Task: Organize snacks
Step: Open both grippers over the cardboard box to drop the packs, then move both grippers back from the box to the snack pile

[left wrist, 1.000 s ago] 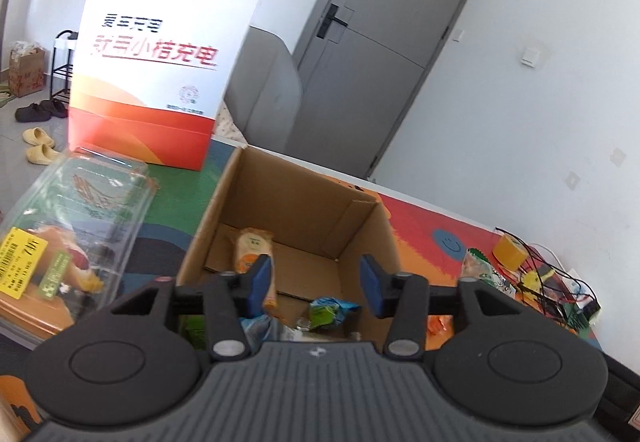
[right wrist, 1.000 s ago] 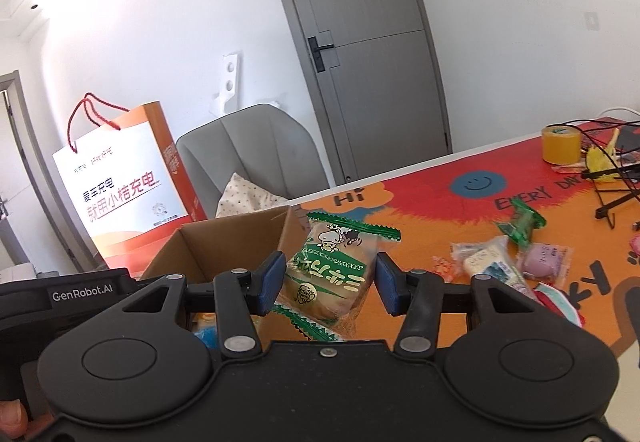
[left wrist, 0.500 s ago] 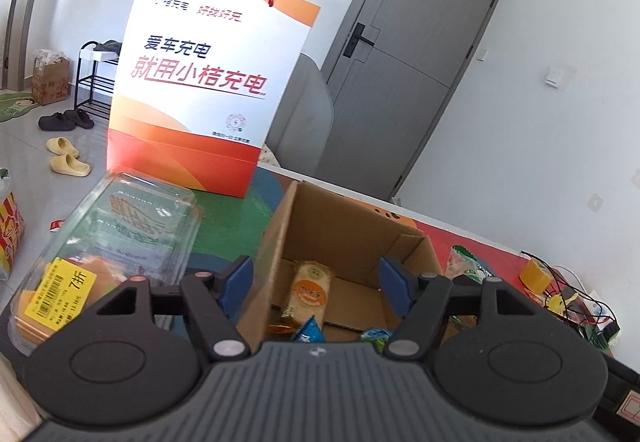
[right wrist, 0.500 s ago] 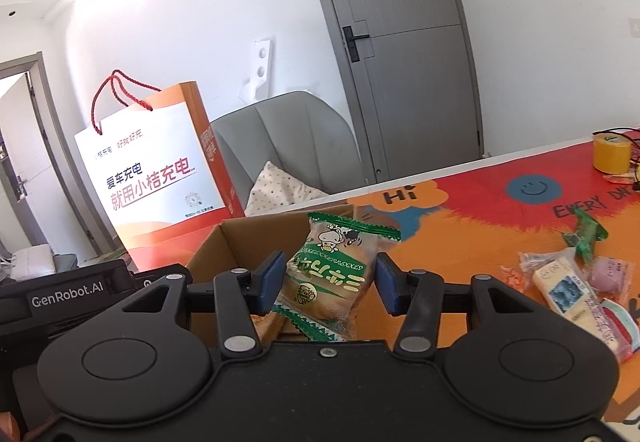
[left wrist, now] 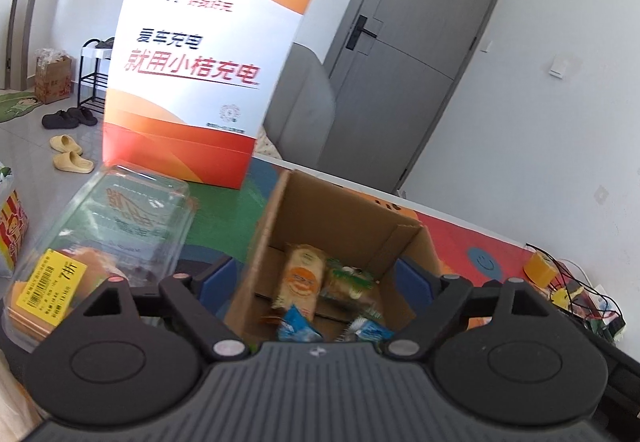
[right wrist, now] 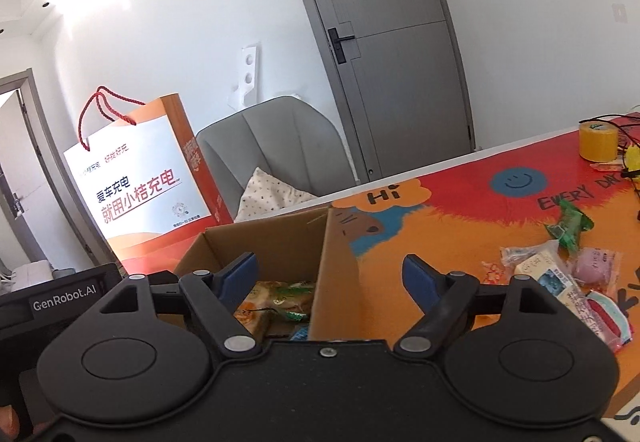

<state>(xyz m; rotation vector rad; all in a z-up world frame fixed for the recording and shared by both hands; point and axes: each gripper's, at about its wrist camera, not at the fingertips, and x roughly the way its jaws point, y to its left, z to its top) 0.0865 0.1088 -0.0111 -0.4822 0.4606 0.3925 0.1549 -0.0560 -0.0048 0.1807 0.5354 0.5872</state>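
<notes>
1. Below both grippers sits the cardboard box (left wrist: 340,218), open-topped, on the printed table mat (right wrist: 460,202).
2. Left gripper (left wrist: 316,278): jaws have just been opening and stand wide apart, nothing between the pads; the near-left wall of the box lies in the gap, untouched.
3. Right gripper (right wrist: 330,274): jaws have just been opening, spread wide, empty. The box's right wall runs up between them, clear of both pads.
4. Ahead of and under the left gripper, inside the box: an orange-labelled packet (left wrist: 300,274) leaning upright, the green-trimmed bread packet (left wrist: 348,278) beside it, blue wrappers (left wrist: 296,328) nearer the gripper. Picture is blurred; labels unreadable.
5. From the right gripper, the green-trimmed packet (right wrist: 288,298) lies flat on the box floor, just beyond the left pad.
6. Right of the right gripper: loose snacks (right wrist: 560,270) on the mat, well apart from the box.
7. Left of the left gripper: clear clamshell tray (left wrist: 100,234) with yellow price sticker.
8. Beyond the box: orange-and-white paper bag (left wrist: 200,70), upright.
</notes>
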